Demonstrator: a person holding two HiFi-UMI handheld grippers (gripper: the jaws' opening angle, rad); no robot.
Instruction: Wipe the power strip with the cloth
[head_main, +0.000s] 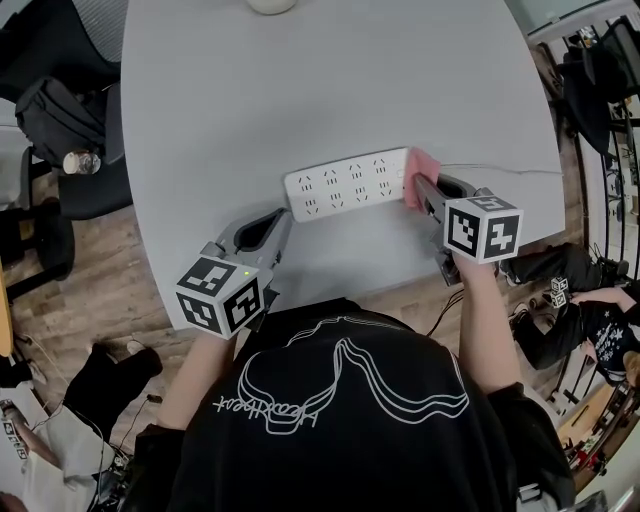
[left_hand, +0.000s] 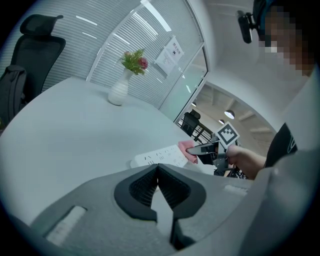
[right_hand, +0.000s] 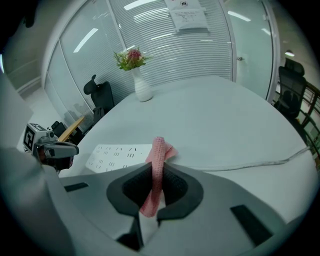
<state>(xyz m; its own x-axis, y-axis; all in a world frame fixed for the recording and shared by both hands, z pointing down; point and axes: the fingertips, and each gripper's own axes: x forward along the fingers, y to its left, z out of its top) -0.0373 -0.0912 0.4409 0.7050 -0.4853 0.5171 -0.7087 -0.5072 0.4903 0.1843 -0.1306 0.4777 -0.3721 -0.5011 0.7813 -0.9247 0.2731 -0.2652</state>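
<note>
A white power strip (head_main: 347, 184) lies flat on the grey table, with its cord (head_main: 500, 169) running off to the right. My right gripper (head_main: 420, 190) is shut on a folded pink cloth (head_main: 420, 178), which rests at the strip's right end. In the right gripper view the pink cloth (right_hand: 155, 172) stands pinched between the jaws, with the power strip (right_hand: 117, 156) just to its left. My left gripper (head_main: 277, 222) is shut on nothing, its tips just below the strip's left end. From the left gripper view, the power strip (left_hand: 159, 158) and pink cloth (left_hand: 187, 149) lie ahead.
A white vase (left_hand: 119, 91) with flowers stands far across the table (head_main: 330, 90). Black office chairs (head_main: 60, 130) and a bag sit off the table's left edge. The table's near edge runs close under both grippers. More dark gear (head_main: 600, 80) lies at the right.
</note>
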